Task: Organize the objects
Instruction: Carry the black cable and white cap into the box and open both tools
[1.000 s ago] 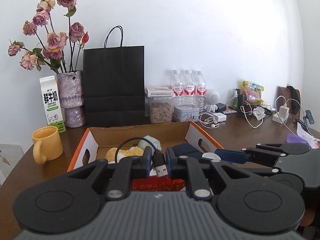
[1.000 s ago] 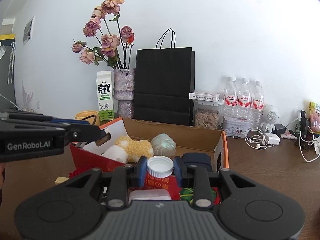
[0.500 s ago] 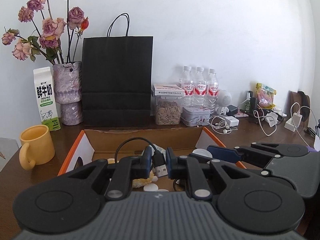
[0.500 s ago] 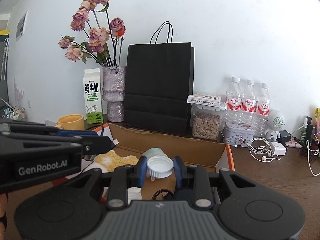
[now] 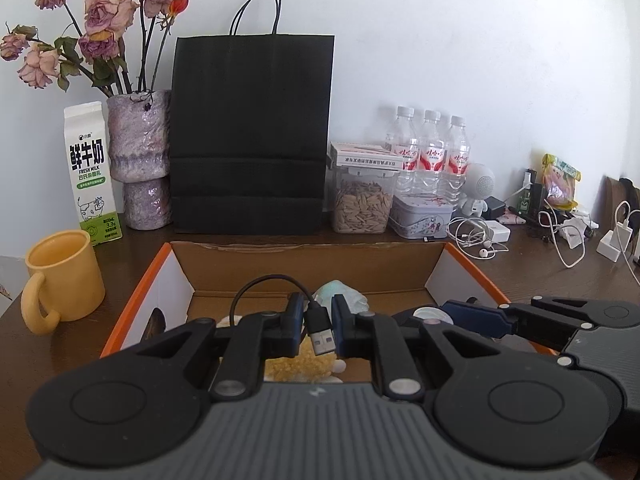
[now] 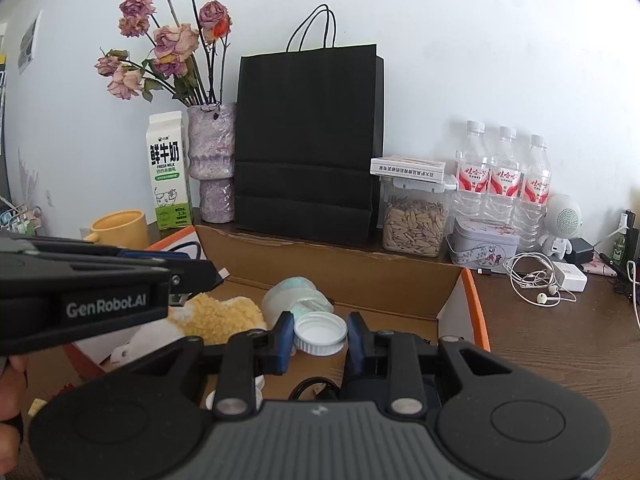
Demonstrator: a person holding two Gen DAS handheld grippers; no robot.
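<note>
Carrying cable (image 5: pixel 316 322) in nearly closed left gripper (image 5: pixel 317 328) and cap (image 6: pixel 320 334) in narrowly parted right gripper (image 6: pixel 320 338) above box (image 5: pixel 304 268); several things inside, both unreleased.

A plain white wall (image 5: pixel 440 60) rises behind a dark brown wooden table (image 5: pixel 540 276). Soft, even light fills the room; a paper sheet (image 6: pixel 29 42) hangs far left.

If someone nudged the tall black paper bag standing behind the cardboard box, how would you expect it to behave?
The black paper bag would probably tip or slide easily: it stands tall and narrow, upright against the wall. It looks like thin creased paper, so likely light and apt to crumple. Its contents are hidden, so its weight is uncertain.
</note>
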